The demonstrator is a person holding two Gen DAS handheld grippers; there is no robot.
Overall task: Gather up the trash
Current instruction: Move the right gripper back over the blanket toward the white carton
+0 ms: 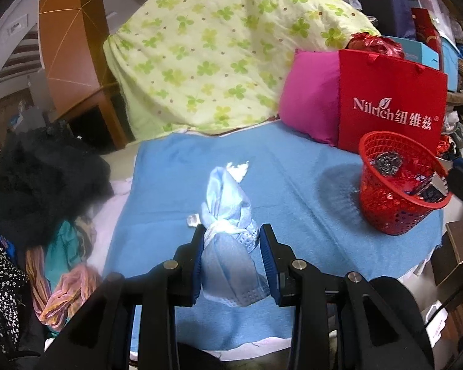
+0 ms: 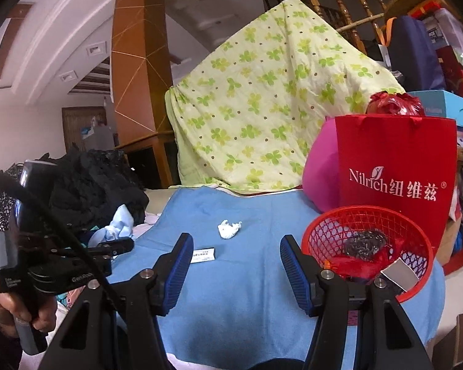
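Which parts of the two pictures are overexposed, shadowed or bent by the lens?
Left wrist view: the tip of the blue mask held by the left gripper is blown out white; the red basket casts a soft shadow leftward. Right wrist view: the wooden pillar and ceiling curve from fisheye distortion; corners are black.

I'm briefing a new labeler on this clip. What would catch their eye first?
The left gripper, shut on a crumpled blue face mask over the blue cloth. On the right, a red mesh basket already holds trash. A white tissue wad lies mid-cloth beyond the open right gripper.
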